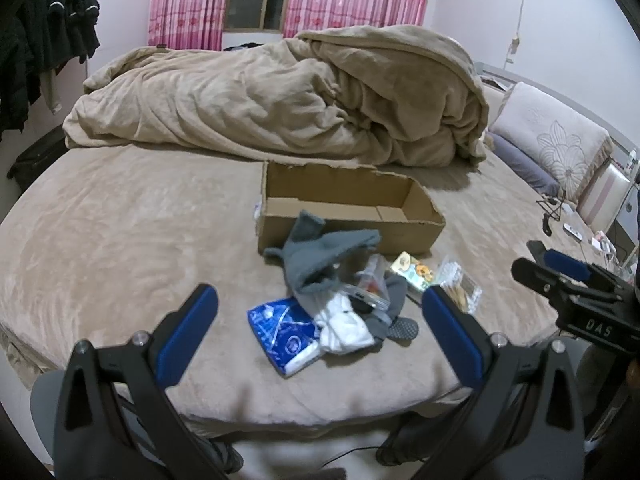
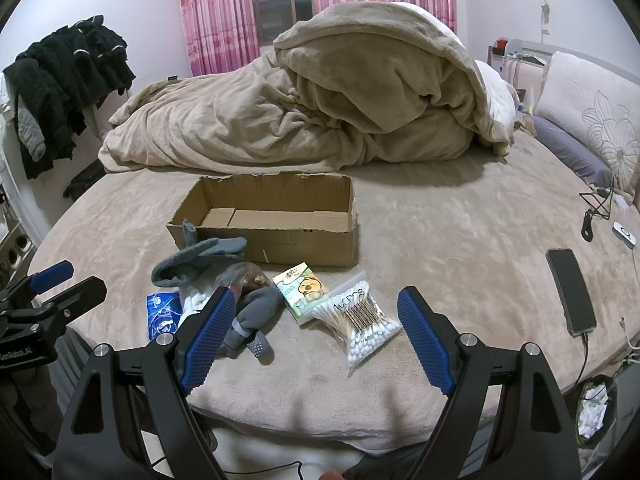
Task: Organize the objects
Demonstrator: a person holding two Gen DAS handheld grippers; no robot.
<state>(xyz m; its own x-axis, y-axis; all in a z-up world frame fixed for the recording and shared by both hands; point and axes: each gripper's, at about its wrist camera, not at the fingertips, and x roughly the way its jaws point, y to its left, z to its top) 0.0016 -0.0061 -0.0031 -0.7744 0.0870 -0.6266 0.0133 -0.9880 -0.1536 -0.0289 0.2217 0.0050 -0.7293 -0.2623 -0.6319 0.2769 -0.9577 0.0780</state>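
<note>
Both grippers held above the near edge of the bed (image 2: 460, 232), tilted down toward the clutter; left gripper (image 1: 320, 328) spread wide with nothing between its pads, right gripper (image 2: 316, 338) likewise released and empty

Cardboard box (image 2: 280, 236) open-topped and bare inside, set on the bed just beyond the pile. Heaped in front of its near wall:

- grey-blue sock (image 2: 200, 258), draped against the box wall; soft and limp, likely to sag and trail, best pinched at a bunched fold
- grey grip-dot socks (image 2: 256, 320) and a white cloth (image 1: 344, 328), tangled with the rest; light, apt to drag neighbours along
- blue foil packet (image 1: 280, 328), flat at the left of the heap; slick and thin, probably easiest taken by a raised edge
- clear plastic item (image 1: 370, 280) part-buried in the socks; contents hard to make out
- tissue pack (image 2: 306, 288), small and squashy, tolerant of a firm squeeze across its short sides
- cotton swab bag (image 2: 360, 320), lying directly between the right gripper's open pads but untouched; light, slippery film, contents loose, so a grip across the middle judged safer than a corner

Nothing in the box yet; sorting judged unstarted

Black phone (image 2: 570, 292) well apart to the right, on its cable
</note>
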